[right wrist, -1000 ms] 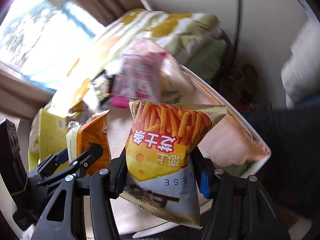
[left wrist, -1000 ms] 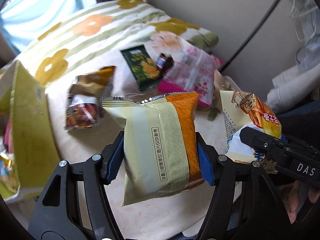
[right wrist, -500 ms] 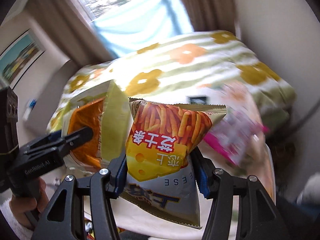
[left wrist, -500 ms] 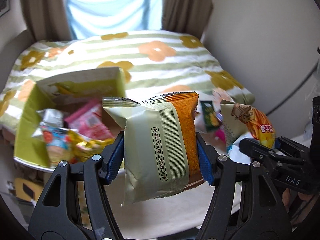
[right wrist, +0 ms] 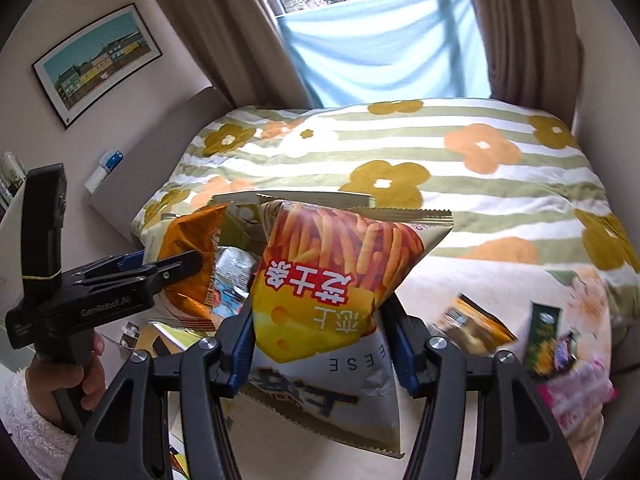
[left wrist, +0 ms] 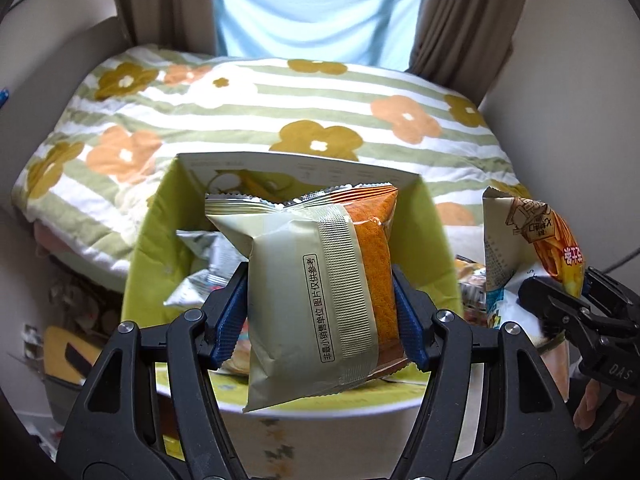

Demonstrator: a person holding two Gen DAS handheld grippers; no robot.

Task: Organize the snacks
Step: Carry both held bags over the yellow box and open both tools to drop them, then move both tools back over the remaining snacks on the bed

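Both claws are holding a snack bag each. Left gripper point(left wrist: 320, 316) is pinching the cream and orange bag point(left wrist: 316, 292) between its blue pads, one pad pressing on each side. This bag is standing tall, with its long side pointing up and away from the claw. Right gripper point(right wrist: 320, 344) is squeezing the cheese stick bag point(right wrist: 332, 300) the same way, and that bag is standing up too.

Just past the left claw, the green box point(left wrist: 152, 248) is sitting open on the near edge of the flowery blanket point(left wrist: 240, 112). Other snack packets are already lying inside it. The cream and orange bag is hanging right in front of the box mouth, so the left hand looks nearer. It probably needs to go forward and down to drop its bag in.

From the right claw, the box is lying off to the left, so it looks farther.

More loose snacks point(right wrist: 540, 340) are lying far to the right of the box.
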